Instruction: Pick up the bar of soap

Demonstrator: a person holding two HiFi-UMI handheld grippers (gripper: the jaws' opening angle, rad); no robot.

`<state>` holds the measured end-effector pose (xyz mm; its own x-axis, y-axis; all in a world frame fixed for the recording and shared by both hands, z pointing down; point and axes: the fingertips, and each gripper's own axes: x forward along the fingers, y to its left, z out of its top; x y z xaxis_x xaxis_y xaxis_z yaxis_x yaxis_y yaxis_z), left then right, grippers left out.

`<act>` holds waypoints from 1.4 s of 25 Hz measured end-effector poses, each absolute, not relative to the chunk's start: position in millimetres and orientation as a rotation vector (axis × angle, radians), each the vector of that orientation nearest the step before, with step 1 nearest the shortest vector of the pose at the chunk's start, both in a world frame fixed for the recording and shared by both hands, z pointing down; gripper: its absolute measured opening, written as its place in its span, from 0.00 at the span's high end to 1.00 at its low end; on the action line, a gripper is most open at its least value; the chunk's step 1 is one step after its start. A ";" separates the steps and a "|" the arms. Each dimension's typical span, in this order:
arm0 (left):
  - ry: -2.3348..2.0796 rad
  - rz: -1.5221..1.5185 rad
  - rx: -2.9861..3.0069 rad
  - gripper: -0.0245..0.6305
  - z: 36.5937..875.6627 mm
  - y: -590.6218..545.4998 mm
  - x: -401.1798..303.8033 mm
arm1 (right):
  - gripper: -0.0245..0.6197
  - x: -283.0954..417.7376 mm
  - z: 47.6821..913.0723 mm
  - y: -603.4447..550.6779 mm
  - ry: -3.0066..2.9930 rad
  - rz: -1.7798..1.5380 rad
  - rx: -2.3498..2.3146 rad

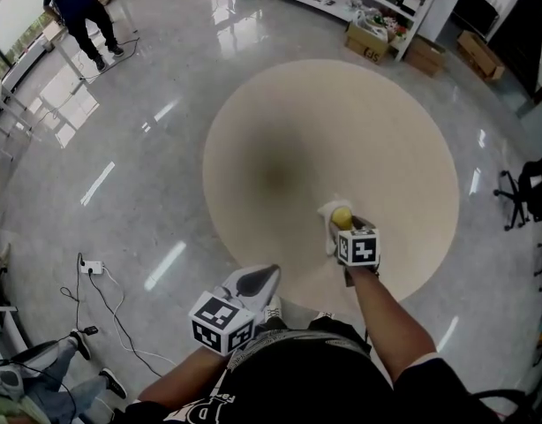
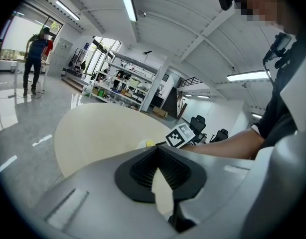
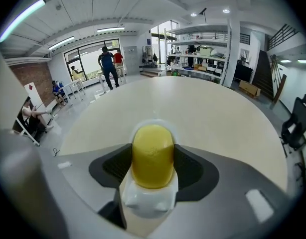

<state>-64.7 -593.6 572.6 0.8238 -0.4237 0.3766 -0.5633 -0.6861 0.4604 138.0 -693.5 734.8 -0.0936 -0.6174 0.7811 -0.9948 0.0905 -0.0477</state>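
Observation:
A yellow bar of soap [image 1: 342,217] [image 3: 152,156] lies in a white soap dish [image 1: 328,212] [image 3: 147,201] near the front right of the round beige table [image 1: 280,131] [image 3: 208,103]. My right gripper [image 1: 342,225] [image 3: 153,159] stands open around it, one dark pad close on each side of the bar, which still rests in the dish. My left gripper [image 1: 258,281] [image 2: 157,156] hovers at the table's near edge, shut and empty. In the left gripper view the soap [image 2: 150,144] shows small beside the right gripper's marker cube [image 2: 180,135].
The table [image 2: 103,128] stands on a glossy grey floor. A person [image 1: 81,7] stands at the far left. Shelves and cardboard boxes [image 1: 368,25] line the back. A power strip with cables [image 1: 92,267] lies on the floor at left; office chairs [image 1: 527,193] stand at right.

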 end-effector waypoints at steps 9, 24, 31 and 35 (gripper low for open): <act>-0.726 0.307 2.423 0.95 573.1 -600.5 -61.7 | 0.56 141.9 740.3 -698.4 -1.816 0.896 1.588; -0.811 0.225 2.480 0.95 533.0 -598.3 -20.0 | 0.56 153.5 579.6 -668.5 -2.376 1.001 1.670; -0.824 0.205 2.522 0.95 510.7 -571.3 16.4 | 0.56 173.3 503.2 -613.5 -2.678 1.112 1.623; -0.835 0.192 2.539 0.95 500.0 -559.4 41.3 | 0.56 193.3 476.8 -581.6 -2.776 1.106 1.589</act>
